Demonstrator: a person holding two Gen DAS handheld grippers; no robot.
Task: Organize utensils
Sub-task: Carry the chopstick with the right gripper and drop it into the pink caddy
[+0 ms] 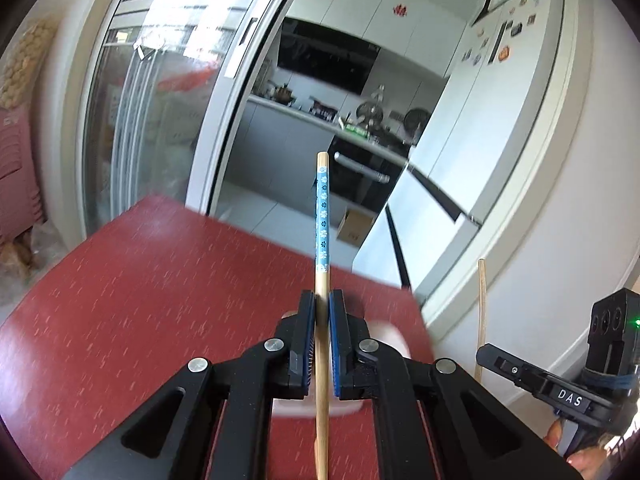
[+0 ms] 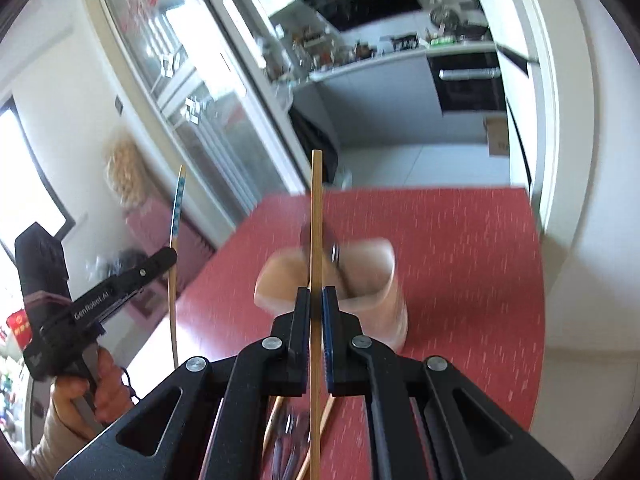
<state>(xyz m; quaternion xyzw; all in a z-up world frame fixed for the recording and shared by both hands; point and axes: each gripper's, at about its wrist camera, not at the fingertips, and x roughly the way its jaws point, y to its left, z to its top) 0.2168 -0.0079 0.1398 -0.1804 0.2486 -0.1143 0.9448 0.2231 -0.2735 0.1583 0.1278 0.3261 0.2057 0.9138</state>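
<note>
My left gripper (image 1: 322, 300) is shut on a wooden chopstick with a blue flowered band (image 1: 322, 216), held upright above the red table (image 1: 140, 300). My right gripper (image 2: 316, 296) is shut on a plain wooden chopstick (image 2: 317, 216), also upright. A pale pink utensil holder (image 2: 372, 280) stands on the table just beyond the right gripper, with a dark utensil inside; in the left wrist view it is a blurred pale shape (image 1: 384, 336) under the fingers. Each gripper shows in the other's view: the right gripper (image 1: 536, 376) and the left gripper (image 2: 120, 280).
More utensils (image 2: 288, 440), wooden and metal, lie on the table below my right gripper. A glass sliding door (image 1: 160, 100) and a kitchen doorway (image 1: 340, 120) are behind the table. A white wall (image 1: 560, 240) is to the right.
</note>
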